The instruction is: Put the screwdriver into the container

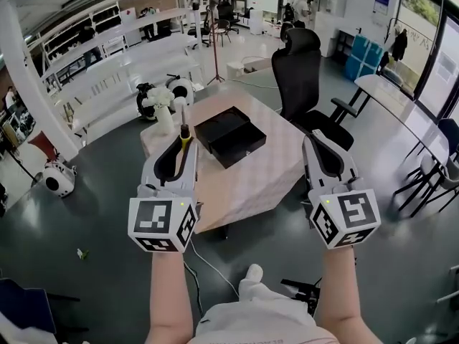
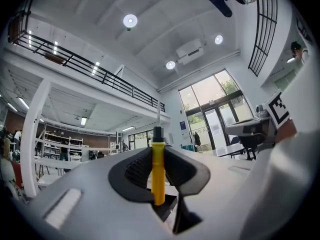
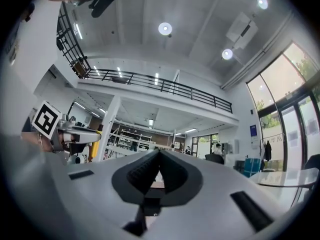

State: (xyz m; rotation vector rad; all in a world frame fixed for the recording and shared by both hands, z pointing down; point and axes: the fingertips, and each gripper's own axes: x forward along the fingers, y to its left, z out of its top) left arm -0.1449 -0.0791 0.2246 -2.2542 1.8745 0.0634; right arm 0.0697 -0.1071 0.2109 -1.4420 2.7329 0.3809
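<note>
A screwdriver [image 2: 158, 169] with a yellow handle, black collar and thin metal shaft stands upright between the pads of my left gripper [image 2: 158, 156], which is shut on it. In the head view the same screwdriver [image 1: 184, 136] sticks up out of the left gripper [image 1: 181, 143] at the near left edge of the table. The container [image 1: 230, 136], a shallow black open box, lies on the table a little to the right and beyond. My right gripper [image 1: 313, 140] hovers at the table's near right edge; its jaws meet at the tips [image 3: 159, 154] with nothing between them.
The light wooden table [image 1: 251, 178] stands on a dark grey floor. A black office chair [image 1: 301, 70] is behind it at the right, white round devices [image 1: 159, 95] behind at the left. The person's knee [image 1: 251, 278] shows below. Both gripper views look up at the ceiling.
</note>
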